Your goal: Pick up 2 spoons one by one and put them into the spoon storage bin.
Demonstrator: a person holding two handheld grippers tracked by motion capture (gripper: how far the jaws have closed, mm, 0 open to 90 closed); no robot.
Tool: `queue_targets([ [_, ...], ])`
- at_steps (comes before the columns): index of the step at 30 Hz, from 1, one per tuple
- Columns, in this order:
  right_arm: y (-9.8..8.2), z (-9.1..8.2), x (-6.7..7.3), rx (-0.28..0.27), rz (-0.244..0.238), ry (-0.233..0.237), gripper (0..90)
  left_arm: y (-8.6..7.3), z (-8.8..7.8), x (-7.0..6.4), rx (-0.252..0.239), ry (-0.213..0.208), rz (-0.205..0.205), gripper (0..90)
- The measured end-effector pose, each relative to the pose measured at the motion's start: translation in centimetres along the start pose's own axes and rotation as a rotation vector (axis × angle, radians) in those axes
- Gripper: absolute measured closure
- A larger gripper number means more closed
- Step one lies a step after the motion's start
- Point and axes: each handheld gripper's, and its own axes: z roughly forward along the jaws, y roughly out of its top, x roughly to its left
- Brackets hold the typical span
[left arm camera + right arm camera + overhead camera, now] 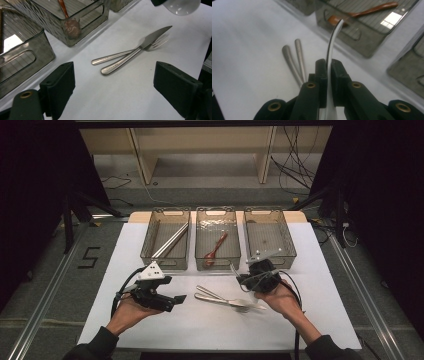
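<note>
Steel cutlery is getting sorted into three smoked plastic bins at the far side of a white table [210,325], by the look of it. The right gripper [329,67] is clamping its jaws tight on a metal spoon [333,37], gripping the handle edge-on so the thin curved strip is sticking up between the pads, probably so it can be dropped in lengthwise. In the high view that gripper is sitting just in front of the right bin [270,237], which looks like it has nothing in it yet, so I'm guessing that's where the spoon is heading.

Left gripper [167,300] is hanging over the table with its jaws spread wide, holding nothing, and pointing toward the knife [136,51] and fork [125,53] lying crossed on the table between the two hands. Seems like it's waiting its turn.

Middle bin [217,240] is already holding a wooden spoon [215,249], and the left bin [167,237] is holding what I think are metal chopsticks [170,241], hard to tell exactly.
</note>
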Motion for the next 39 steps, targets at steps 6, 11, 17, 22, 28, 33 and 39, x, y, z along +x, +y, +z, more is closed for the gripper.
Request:
queue_targets([
  [6,2.3,0.0,-1.5,-0.042,0.016,-0.028,85.7,-0.2,-0.2,0.1,-0.003,-0.002,-0.009,16.8],
  [11,4.0,0.6,-2.3,-0.048,0.026,-0.043,85.7,-0.4,-0.4,0.0,-0.011,-0.002,-0.012,16.5],
  [17,5.6,1.6,-3.1,-0.054,0.029,-0.060,85.6,-0.6,-0.6,0.1,-0.017,0.002,-0.016,15.9],
  [22,6.8,2.4,-3.9,-0.054,0.041,-0.073,85.6,-0.6,-0.6,0.2,-0.015,0.002,-0.017,15.9],
  [28,8.1,3.5,-4.6,-0.051,0.049,-0.086,85.6,-0.7,-0.6,0.3,-0.013,0.003,-0.017,15.9],
  [33,9.0,4.4,-5.0,-0.047,0.062,-0.098,85.5,-0.7,-0.5,0.3,-0.012,0.002,-0.014,15.9],
  [39,10.0,5.4,-5.5,-0.039,0.075,-0.106,85.5,-0.7,-0.4,0.3,-0.009,-0.003,-0.010,15.9],
])
